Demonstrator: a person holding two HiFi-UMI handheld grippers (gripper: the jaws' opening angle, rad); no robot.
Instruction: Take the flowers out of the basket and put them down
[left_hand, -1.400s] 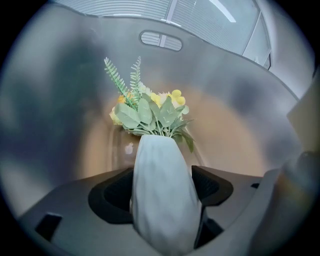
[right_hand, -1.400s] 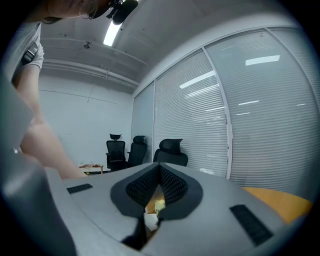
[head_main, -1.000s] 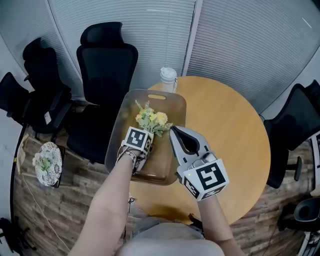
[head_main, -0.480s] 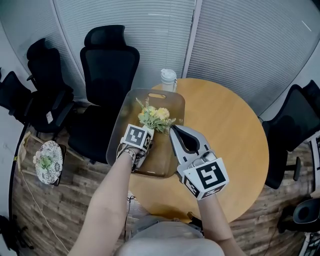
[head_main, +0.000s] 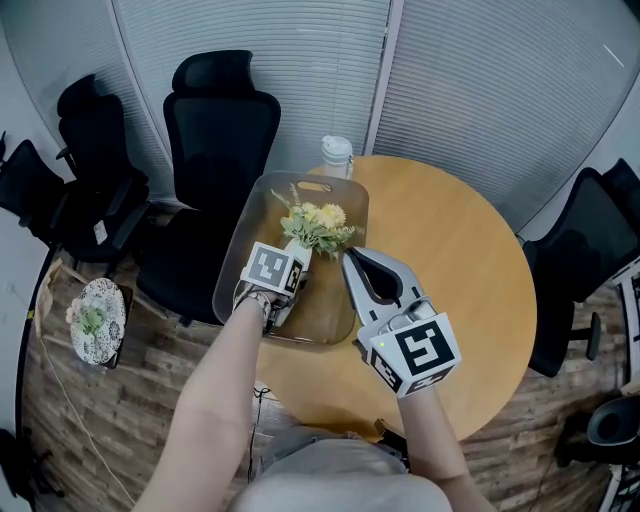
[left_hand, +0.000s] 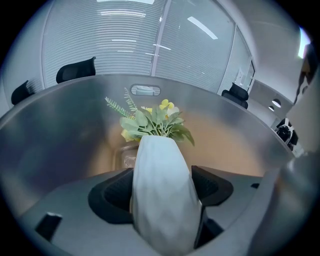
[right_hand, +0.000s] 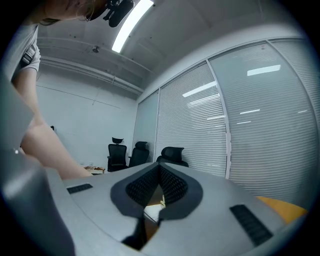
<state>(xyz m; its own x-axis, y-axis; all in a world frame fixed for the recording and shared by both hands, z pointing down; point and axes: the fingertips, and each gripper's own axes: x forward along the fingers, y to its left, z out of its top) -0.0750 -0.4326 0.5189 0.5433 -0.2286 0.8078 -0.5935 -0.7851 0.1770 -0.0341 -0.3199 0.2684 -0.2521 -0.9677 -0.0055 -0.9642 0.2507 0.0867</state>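
Centre frame: a white vase (left_hand: 161, 170) of flowers (head_main: 320, 222) is clamped by the left gripper (left_hand: 162, 187) inside the basket (head_main: 238, 262). Lift-out is judged under way; the rim must be cleared next. The right gripper (right_hand: 159, 172) is closed, empty.

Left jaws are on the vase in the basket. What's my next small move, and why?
Probably lift the left gripper straight up. Its jaws clamp the white vase, and the flowers sit inside the basket walls, so they must clear the rim before swinging toward the bare table. The right gripper is shut and empty.
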